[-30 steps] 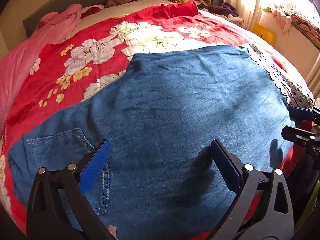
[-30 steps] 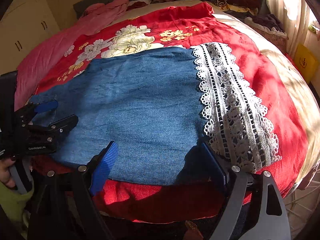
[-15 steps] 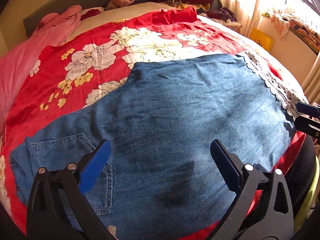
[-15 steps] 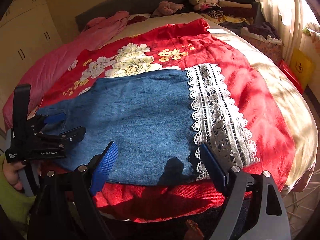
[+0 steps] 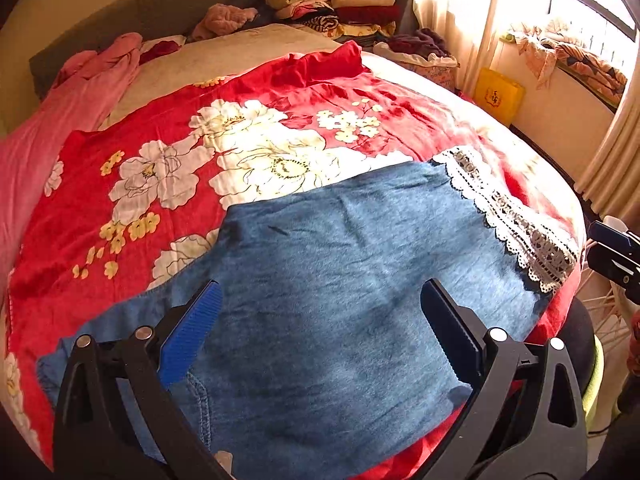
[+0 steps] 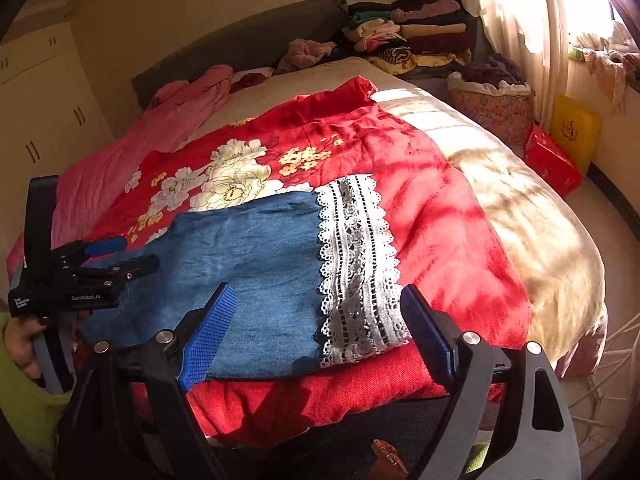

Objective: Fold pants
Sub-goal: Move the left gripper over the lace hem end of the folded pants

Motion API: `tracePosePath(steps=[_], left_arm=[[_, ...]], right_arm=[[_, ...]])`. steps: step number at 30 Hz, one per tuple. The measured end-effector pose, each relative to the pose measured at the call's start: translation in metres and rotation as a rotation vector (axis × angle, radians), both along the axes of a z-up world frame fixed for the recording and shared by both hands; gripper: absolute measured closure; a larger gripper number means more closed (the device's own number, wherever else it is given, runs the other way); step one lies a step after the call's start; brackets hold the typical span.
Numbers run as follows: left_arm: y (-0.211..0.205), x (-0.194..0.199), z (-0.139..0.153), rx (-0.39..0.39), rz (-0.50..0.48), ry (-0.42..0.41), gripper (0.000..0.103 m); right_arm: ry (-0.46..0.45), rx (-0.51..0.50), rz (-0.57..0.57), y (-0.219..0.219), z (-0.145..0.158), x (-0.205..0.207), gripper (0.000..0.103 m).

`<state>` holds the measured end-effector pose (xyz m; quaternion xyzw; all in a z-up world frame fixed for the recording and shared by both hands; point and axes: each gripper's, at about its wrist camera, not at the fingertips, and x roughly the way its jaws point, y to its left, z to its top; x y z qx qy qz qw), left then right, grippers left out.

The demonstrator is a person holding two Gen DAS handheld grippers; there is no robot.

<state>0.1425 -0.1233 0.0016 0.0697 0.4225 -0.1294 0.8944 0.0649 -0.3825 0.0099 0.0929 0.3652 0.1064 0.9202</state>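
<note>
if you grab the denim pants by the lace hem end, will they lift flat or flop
The denim pants would probably flop: they lie limp with soft creases on the red blanket. The lace hem looks openwork, so it might snag or stretch. Pushed, the cloth would likely bunch rather than slide.

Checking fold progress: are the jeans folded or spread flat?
Partly folded: the jeans lie flat on the red blanket with one lace hem showing, so the legs seem stacked. No crosswise fold yet.

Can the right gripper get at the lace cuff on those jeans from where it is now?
Probably yes: the right gripper is open, and the lace cuff lies uncovered on the jeans just ahead of it.
</note>
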Motion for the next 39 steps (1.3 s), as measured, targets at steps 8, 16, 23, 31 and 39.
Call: tracePosePath(steps=[8,16,23,31,39], left_arm=[[-0.022,0.017,0.018,-0.004,-0.038,-0.02,0.01],[-0.046,0.037,0.016,0.018,-0.082,-0.027,0.01],[-0.069,0.061,-0.002,0.048,-0.156,-0.004,0.01],[-0.09,0.09,-0.02,0.064,-0.231,0.039,0.01],[-0.112,0.116,-0.04,0.073,-0.285,0.096,0.01]], right_arm=[[-0.026,0.001,-0.048,-0.018,0.006,-0.005,0.02],[-0.008,0.005,-0.076,-0.029,-0.004,-0.004,0.02],[0.043,0.011,-0.053,-0.021,-0.024,0.007,0.02],[0.078,0.022,-0.031,-0.011,-0.037,0.017,0.02],[0.104,0.042,-0.037,-0.008,-0.047,0.023,0.02]])
